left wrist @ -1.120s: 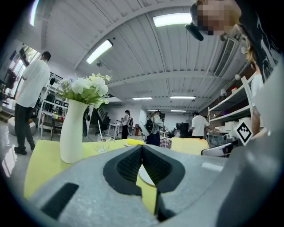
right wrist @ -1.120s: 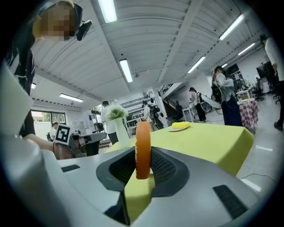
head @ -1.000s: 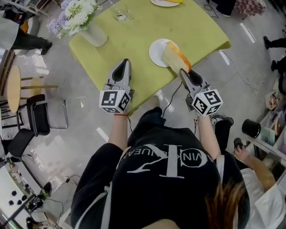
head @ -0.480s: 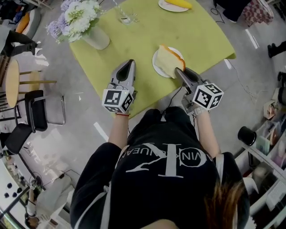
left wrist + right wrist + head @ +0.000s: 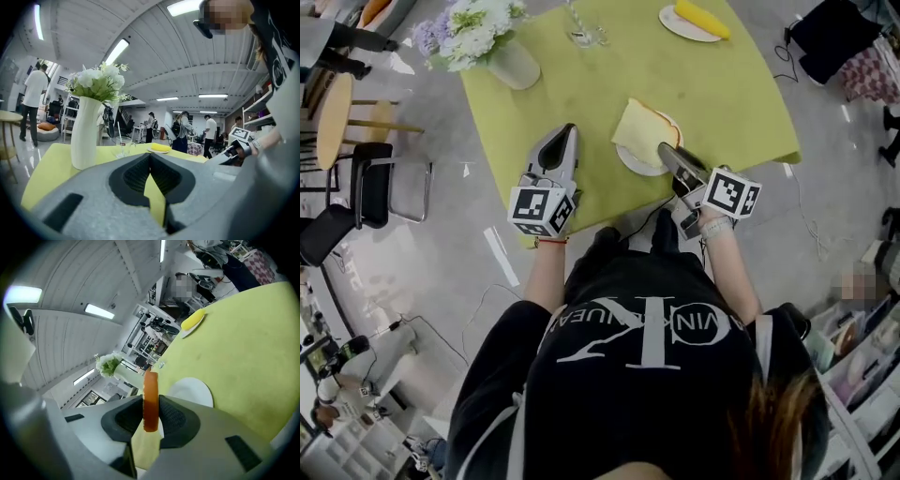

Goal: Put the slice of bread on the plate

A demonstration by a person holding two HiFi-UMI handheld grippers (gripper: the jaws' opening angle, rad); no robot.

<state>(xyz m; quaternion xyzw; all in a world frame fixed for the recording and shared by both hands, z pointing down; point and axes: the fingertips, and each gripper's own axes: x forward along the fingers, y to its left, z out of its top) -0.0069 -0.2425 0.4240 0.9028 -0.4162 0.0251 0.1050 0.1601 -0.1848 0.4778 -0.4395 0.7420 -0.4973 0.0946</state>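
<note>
While the pale slice of bread with orange crust (image 5: 637,131) stands tilted over the round white plate (image 5: 636,166), pinched at its edge by your right gripper (image 5: 664,150), lower it flat before you release; it overhangs toward eleven o'clock, so draw it back toward five. Your left gripper (image 5: 566,131), at nine o'clock, is closed and empty.

**A:** What does the person wear?

**B:** A black short-sleeved T-shirt (image 5: 642,375) with large white lettering, and a thin red band (image 5: 549,241) at the left wrist.

**A:** And the tools?

**B:** The left claw (image 5: 566,131) and right claw (image 5: 664,150) are grey and tapered. Each carries a white cube (image 5: 542,208) printed with black square markers. A thin dark cable (image 5: 654,214) hangs by the right one.
</note>
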